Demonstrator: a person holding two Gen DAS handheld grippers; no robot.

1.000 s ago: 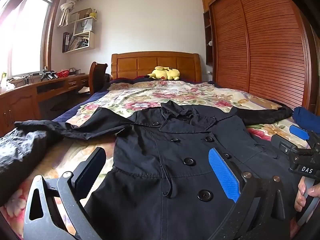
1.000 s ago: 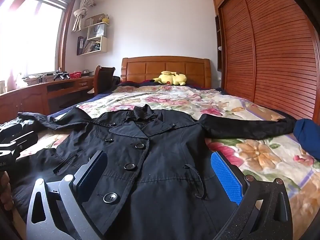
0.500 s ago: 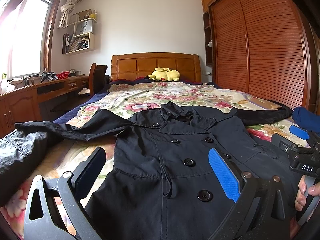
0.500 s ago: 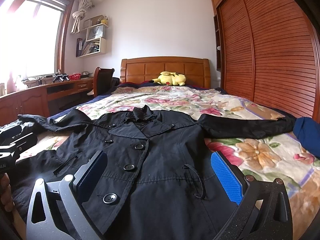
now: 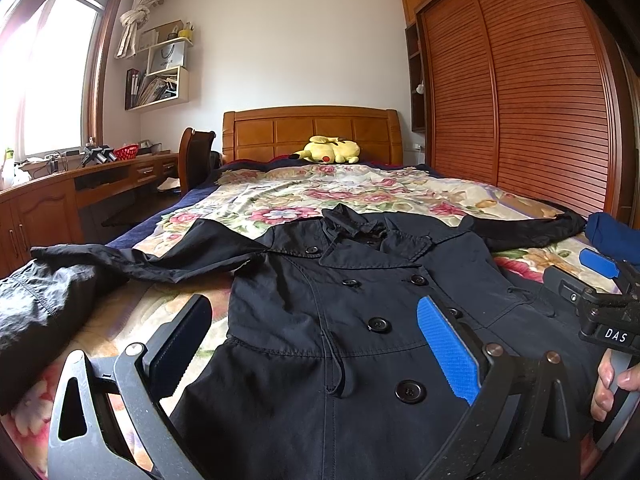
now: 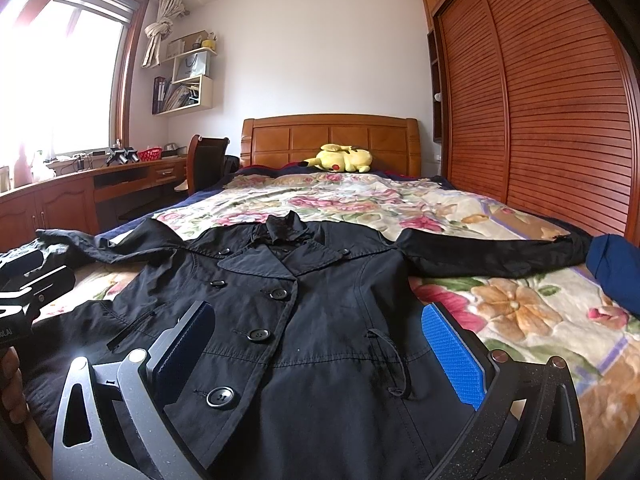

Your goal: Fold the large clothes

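A black coat [image 5: 344,320] is laid face up, buttoned, across the flowered bedspread [image 5: 360,196] of a wooden bed [image 6: 332,140], its sleeves stretched out to both sides. The left hand-held gripper [image 5: 316,344] is held just above the coat's lower front, fingers spread wide and empty. The right hand-held gripper [image 6: 320,352] is likewise held wide apart over the coat, gripping nothing. A yellow plush toy [image 6: 342,158] is seen by the headboard.
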